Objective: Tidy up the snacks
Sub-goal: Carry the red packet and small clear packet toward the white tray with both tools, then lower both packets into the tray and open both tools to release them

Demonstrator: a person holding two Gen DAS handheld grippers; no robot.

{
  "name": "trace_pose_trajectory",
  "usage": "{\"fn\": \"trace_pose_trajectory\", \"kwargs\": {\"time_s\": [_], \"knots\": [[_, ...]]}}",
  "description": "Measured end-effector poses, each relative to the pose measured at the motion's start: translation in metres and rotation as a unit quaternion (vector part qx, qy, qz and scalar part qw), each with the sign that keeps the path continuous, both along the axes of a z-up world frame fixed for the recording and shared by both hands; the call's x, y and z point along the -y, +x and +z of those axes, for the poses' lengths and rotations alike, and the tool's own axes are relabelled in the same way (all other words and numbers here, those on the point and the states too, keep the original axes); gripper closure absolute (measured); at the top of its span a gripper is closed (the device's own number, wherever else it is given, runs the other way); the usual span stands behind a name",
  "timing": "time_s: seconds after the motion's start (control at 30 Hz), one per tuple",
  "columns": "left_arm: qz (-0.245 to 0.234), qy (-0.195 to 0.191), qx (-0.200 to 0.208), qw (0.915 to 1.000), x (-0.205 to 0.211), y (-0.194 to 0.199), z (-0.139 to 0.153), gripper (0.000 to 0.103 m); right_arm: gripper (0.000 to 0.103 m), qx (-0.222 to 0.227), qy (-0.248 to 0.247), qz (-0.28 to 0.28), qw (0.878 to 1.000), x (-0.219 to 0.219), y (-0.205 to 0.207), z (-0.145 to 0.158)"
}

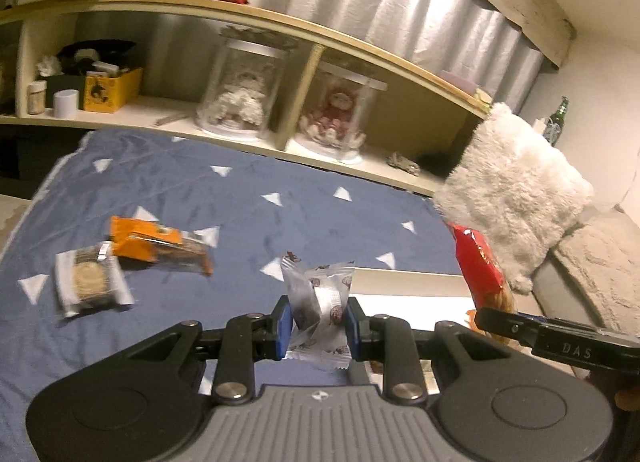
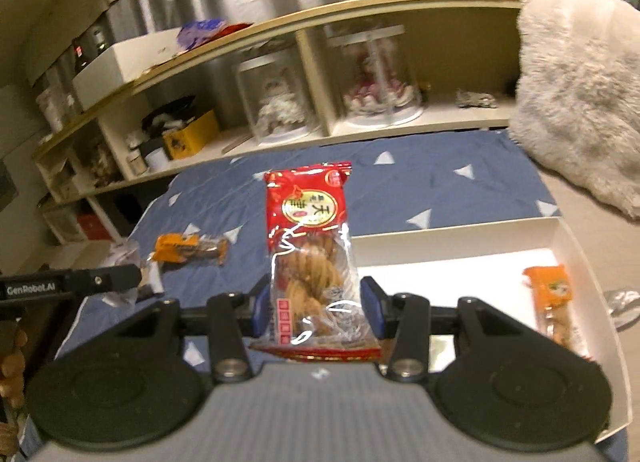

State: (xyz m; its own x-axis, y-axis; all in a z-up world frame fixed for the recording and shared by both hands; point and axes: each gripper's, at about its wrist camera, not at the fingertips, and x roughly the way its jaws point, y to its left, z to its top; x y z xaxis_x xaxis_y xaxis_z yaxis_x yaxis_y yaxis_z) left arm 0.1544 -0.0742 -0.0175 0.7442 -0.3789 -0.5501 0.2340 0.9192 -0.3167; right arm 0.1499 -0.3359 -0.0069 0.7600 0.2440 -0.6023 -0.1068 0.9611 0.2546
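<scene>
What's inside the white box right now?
In the white box, one orange snack packet lies near its right wall. The right claw and its red packet hide the box's left part.

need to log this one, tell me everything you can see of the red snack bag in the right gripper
The red snack bag is a tall, glossy plastic packet: red printed top with a yellow-and-red label of characters, and a clear lower window showing golden-brown twisted fried dough. It stands upright, lifted off the blue bedspread, pinched near its lower half between the blue pads of the right gripper, beside the white box. The left wrist view shows it edge-on.
</scene>
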Motion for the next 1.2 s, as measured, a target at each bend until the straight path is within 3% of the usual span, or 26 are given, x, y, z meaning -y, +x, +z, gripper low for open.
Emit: {"fn": "trace_pose_trajectory", "kwargs": {"time_s": [0.33, 0.67, 0.87, 1.2], "knots": [[-0.05, 0.009, -0.015, 0.9986, 0.071, 0.025, -0.014, 0.073, 0.051, -0.035, 0.0, -0.066, 0.997, 0.056, 0.013, -0.028], [-0.076, 0.023, -0.067, 0.9946, 0.126, 0.07, -0.045, 0.073, 0.051, -0.092, -0.025, -0.093, 0.991, 0.092, 0.026, -0.067], [-0.076, 0.04, -0.101, 0.9912, 0.148, 0.105, -0.067, 0.073, 0.051, -0.117, -0.039, -0.099, 0.987, 0.101, 0.036, -0.083], [-0.064, 0.089, -0.121, 0.9866, 0.16, 0.151, -0.091, 0.073, 0.051, -0.145, -0.048, -0.111, 0.982, 0.115, 0.06, -0.103]]}}
